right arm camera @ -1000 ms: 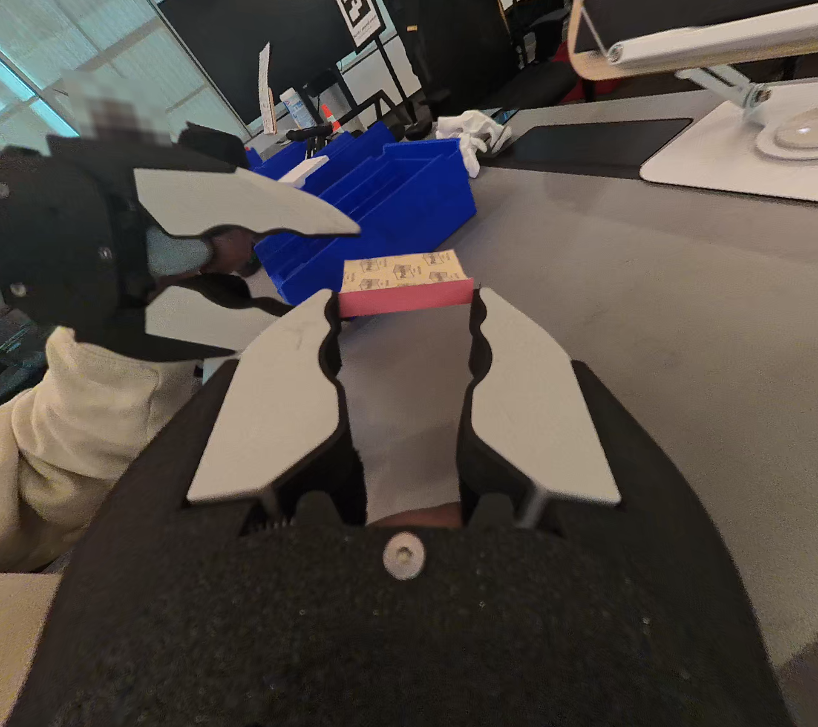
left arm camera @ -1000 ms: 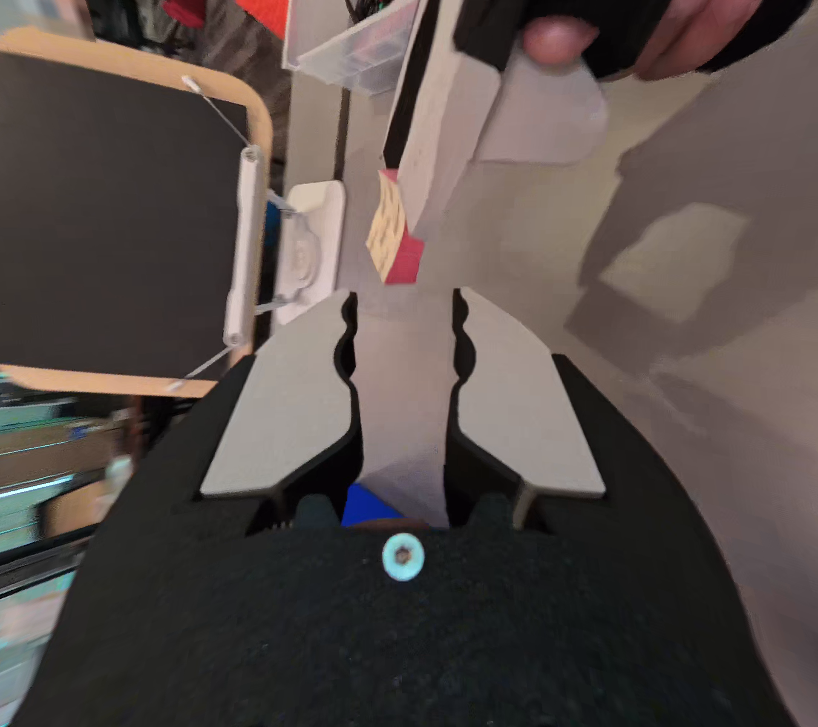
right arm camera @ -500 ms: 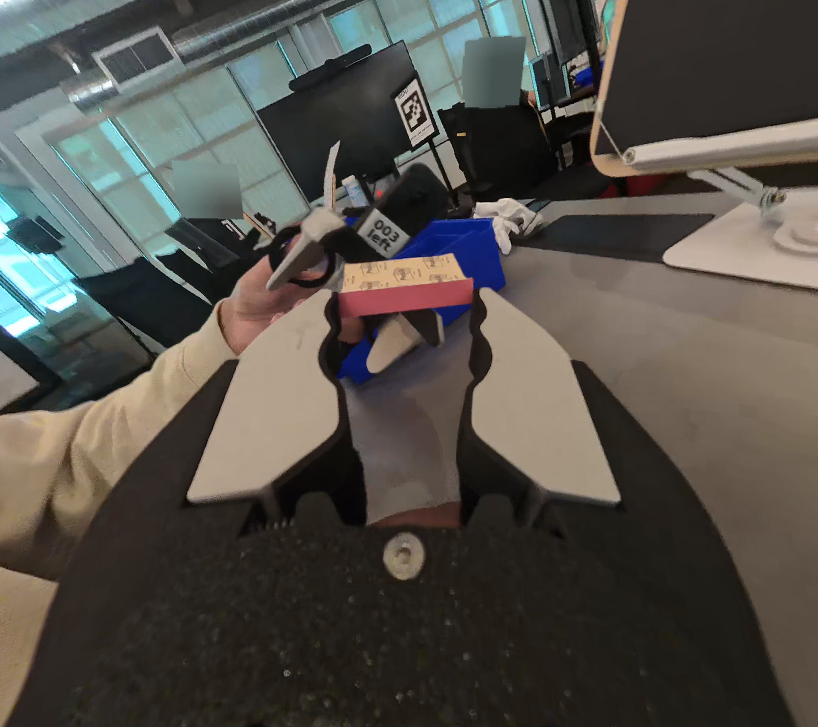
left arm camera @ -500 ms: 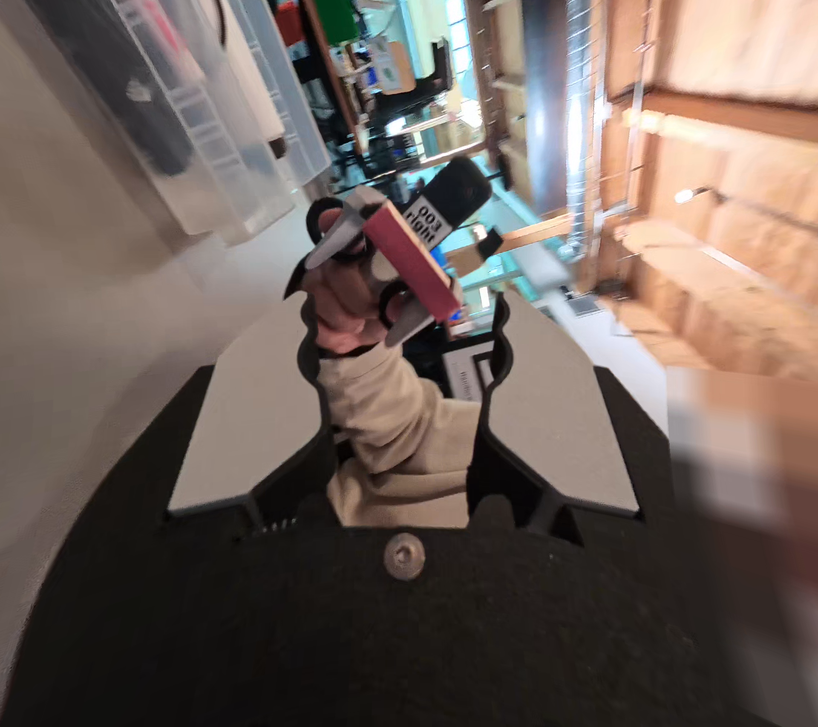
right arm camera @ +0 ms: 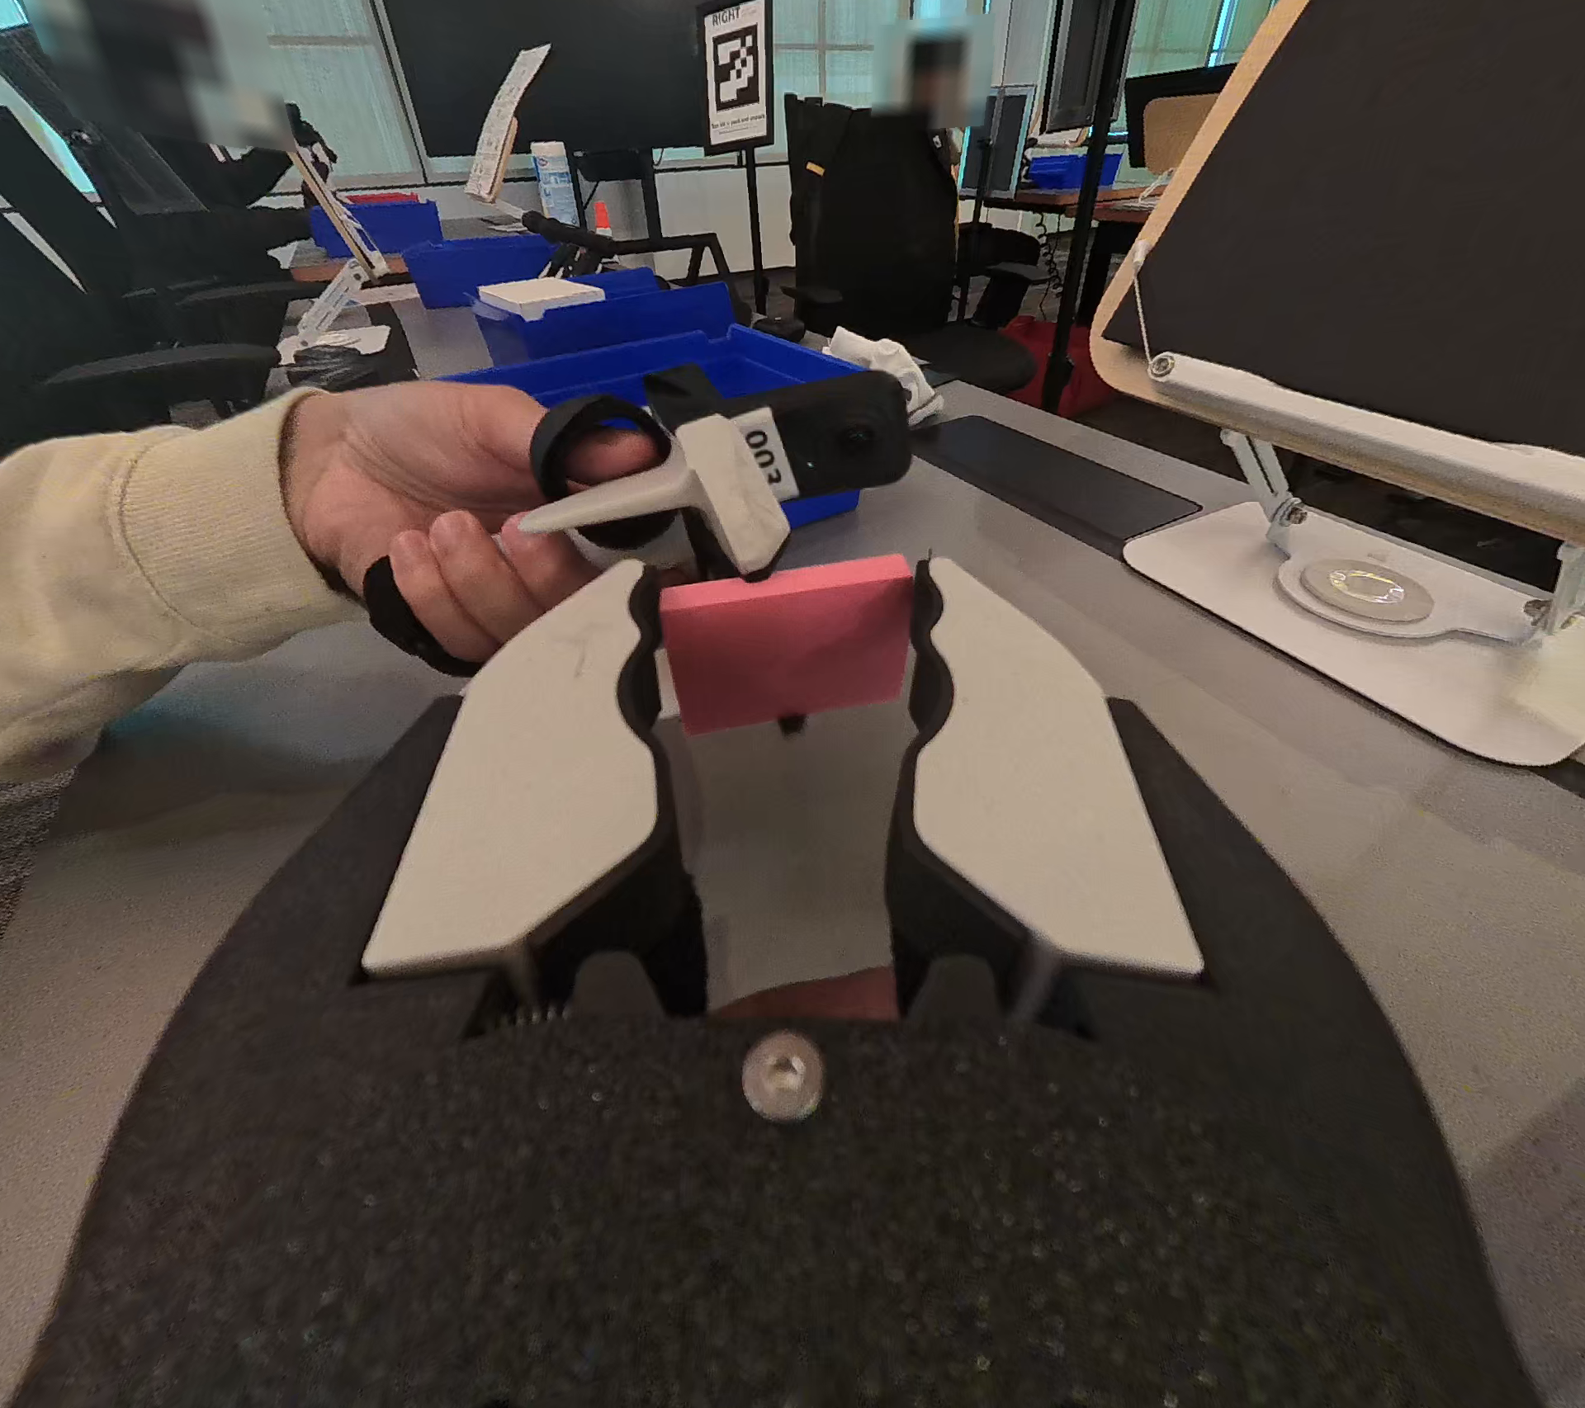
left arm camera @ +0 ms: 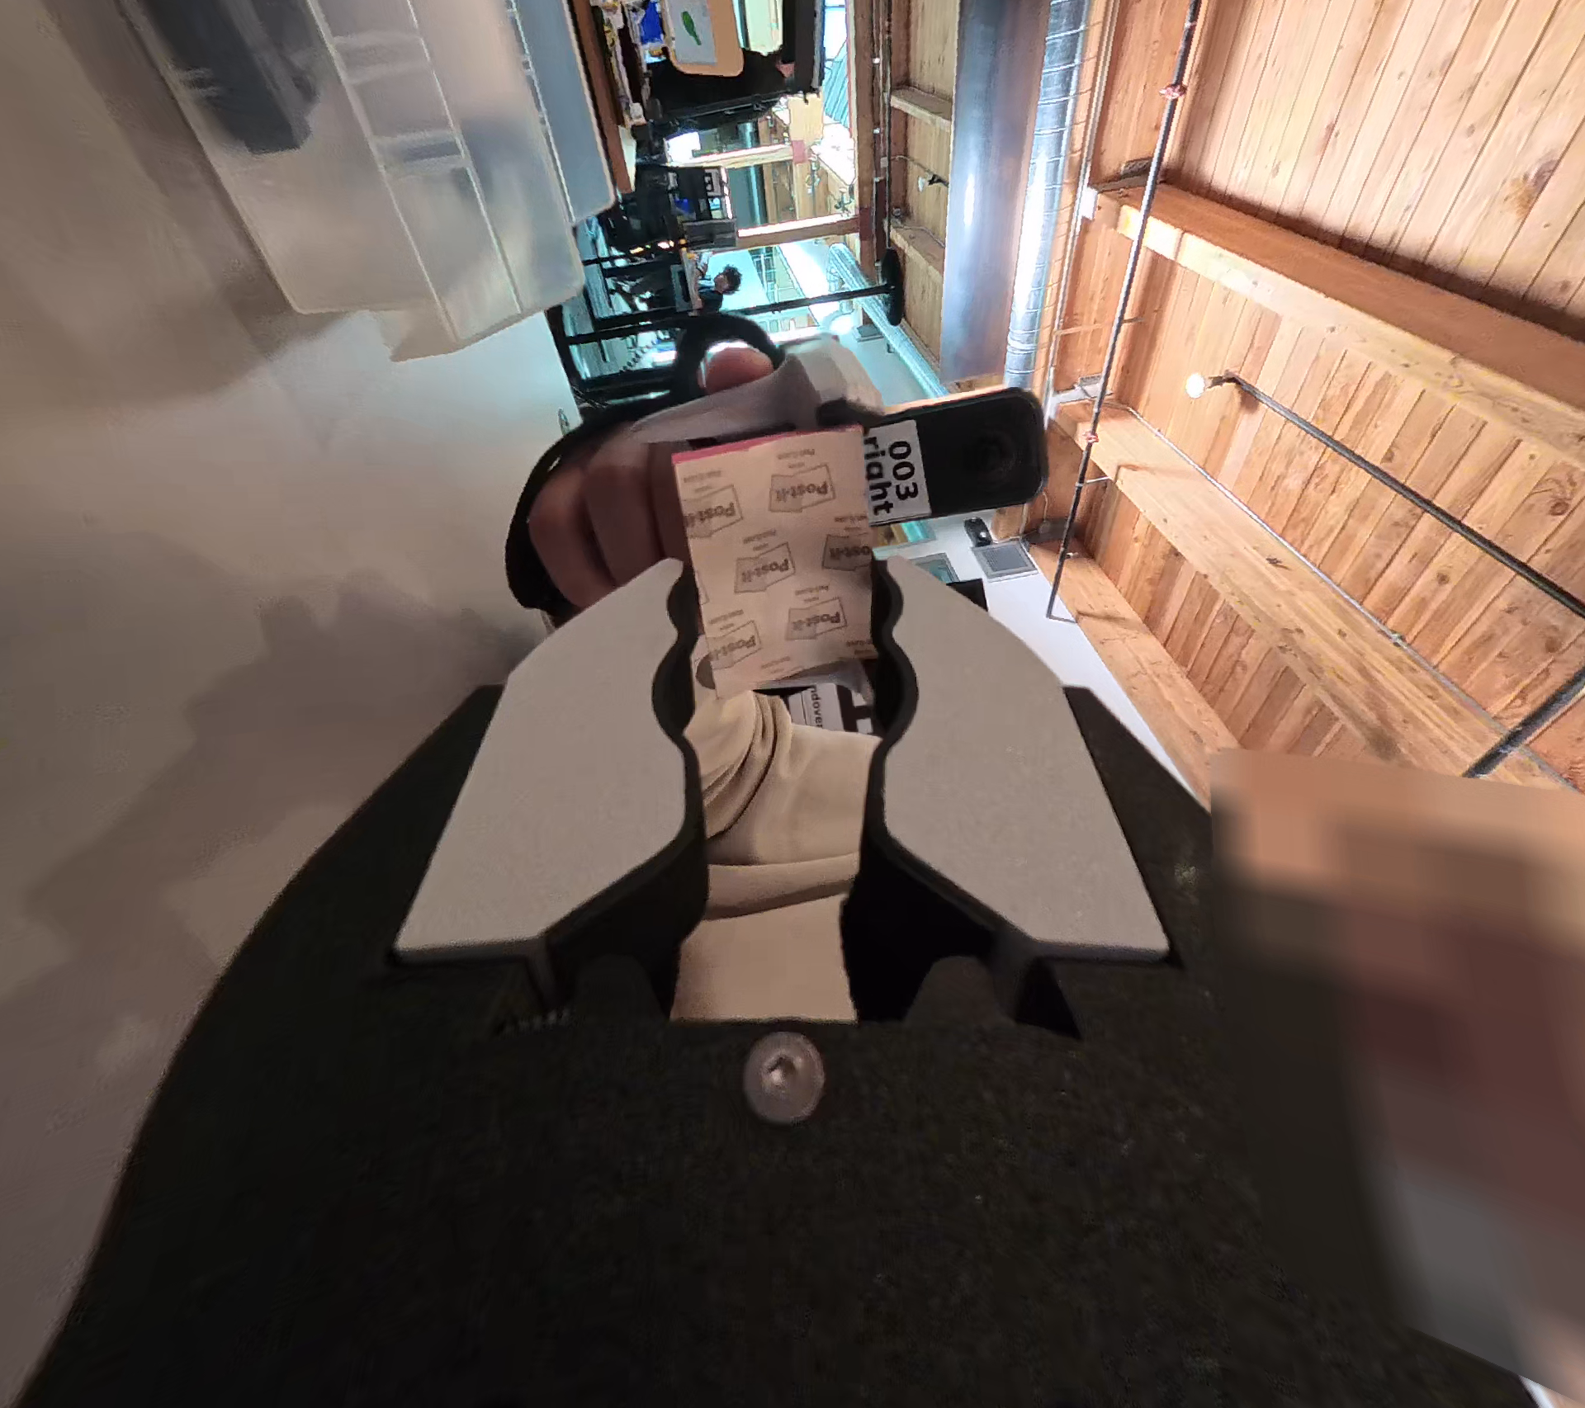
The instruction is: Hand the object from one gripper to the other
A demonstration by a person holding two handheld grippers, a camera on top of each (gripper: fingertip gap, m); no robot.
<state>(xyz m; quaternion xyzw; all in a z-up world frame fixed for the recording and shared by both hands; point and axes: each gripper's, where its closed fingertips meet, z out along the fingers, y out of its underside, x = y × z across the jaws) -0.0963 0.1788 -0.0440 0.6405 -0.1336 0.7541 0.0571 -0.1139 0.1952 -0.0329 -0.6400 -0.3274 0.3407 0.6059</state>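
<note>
Each camera sits just behind its own hand-held gripper and looks out along the fingers; the left view is rolled sideways; they face each other up close; both see the pink pad [left arm camera: 776,561] [right arm camera: 785,642].

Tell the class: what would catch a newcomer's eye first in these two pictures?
First, the pink sticky-note pad in mid-air, clamped between the right gripper fingers. The left gripper closes around the same pad from the opposite side. Behind it on the grey table sit blue bins.
</note>
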